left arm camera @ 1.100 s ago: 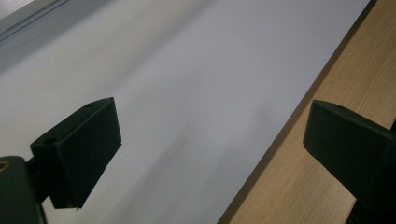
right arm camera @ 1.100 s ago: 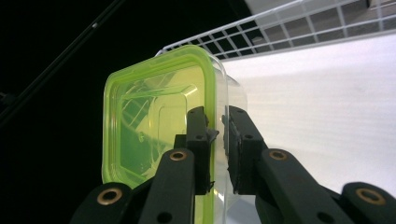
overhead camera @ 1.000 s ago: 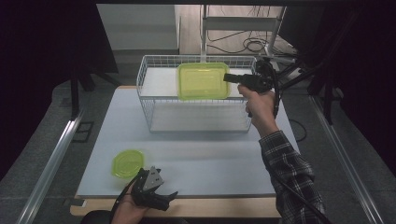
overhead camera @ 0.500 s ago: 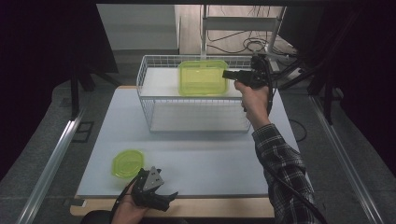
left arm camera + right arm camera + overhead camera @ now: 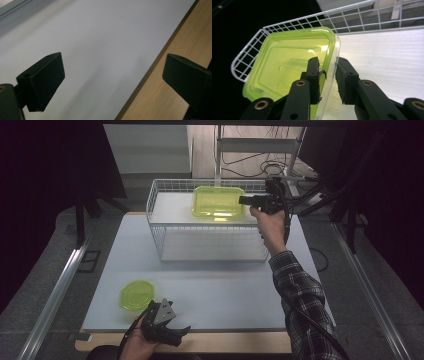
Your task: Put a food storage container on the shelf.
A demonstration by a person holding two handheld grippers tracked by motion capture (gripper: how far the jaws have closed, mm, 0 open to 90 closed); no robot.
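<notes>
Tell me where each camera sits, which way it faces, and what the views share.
High view: above the person's side, looking forward and down on the table; both forearms, left gripper.
Left gripper view: on that gripper, facing the table's wooden edge, jaws apart.
Right gripper view: on the right gripper, its jaws astride the green container rim.
Shared: container and wire basket.

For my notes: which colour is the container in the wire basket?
Translucent yellow-green container; the right gripper view shows it best.

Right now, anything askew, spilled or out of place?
Nothing spilled or damaged. The green container lies in the wire basket, its rim between the right gripper's jaws, which have just been opening. Its likely lid, the green lid, lies apart, at the table's near edge by the left gripper.
</notes>
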